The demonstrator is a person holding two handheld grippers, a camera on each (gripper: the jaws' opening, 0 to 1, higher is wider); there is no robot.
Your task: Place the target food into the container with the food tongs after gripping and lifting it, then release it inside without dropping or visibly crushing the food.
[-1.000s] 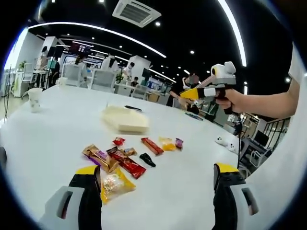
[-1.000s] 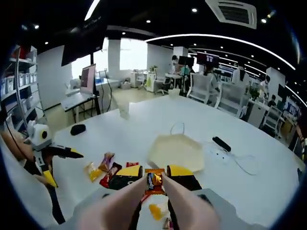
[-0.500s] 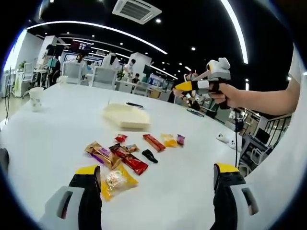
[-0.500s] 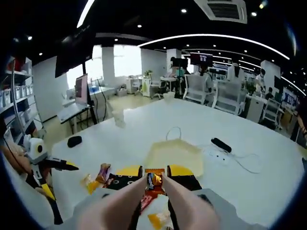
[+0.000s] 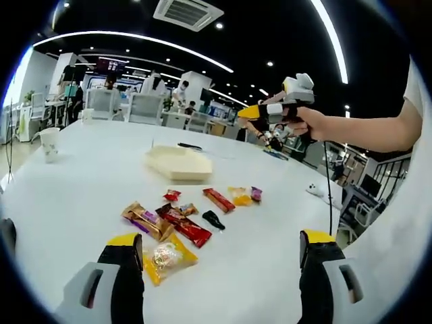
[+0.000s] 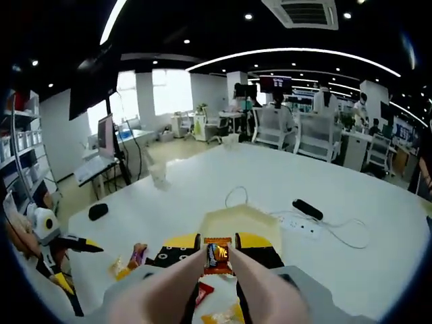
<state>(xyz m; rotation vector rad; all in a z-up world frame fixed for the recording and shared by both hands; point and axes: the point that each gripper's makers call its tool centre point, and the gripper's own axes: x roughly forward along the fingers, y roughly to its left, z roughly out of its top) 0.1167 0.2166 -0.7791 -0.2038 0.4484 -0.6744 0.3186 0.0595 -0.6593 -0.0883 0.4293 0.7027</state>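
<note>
My right gripper (image 6: 217, 243) is shut on pale food tongs (image 6: 174, 283). The tong tips pinch a small orange-wrapped candy (image 6: 217, 255), held in the air. Just beyond it, a shallow cream container (image 6: 236, 221) lies on the white table (image 6: 337, 256). In the left gripper view that container (image 5: 177, 164) sits past several wrapped snacks (image 5: 181, 226). The right gripper (image 5: 255, 113) hangs high above the table, to the right of the container, in a person's hand. My left gripper (image 5: 219, 251) is open, low over the near table with a yellow snack bag (image 5: 164, 258) by its left jaw.
A black power strip (image 6: 307, 209) with a white cable lies right of the container. A paper cup (image 5: 48, 142) stands far left on the table and a black mouse (image 6: 98, 210) lies near its edge. Office chairs and desks stand behind.
The right gripper has lifted the candy higher and carried it toward the container. The left gripper has stayed low and open over the snacks.
</note>
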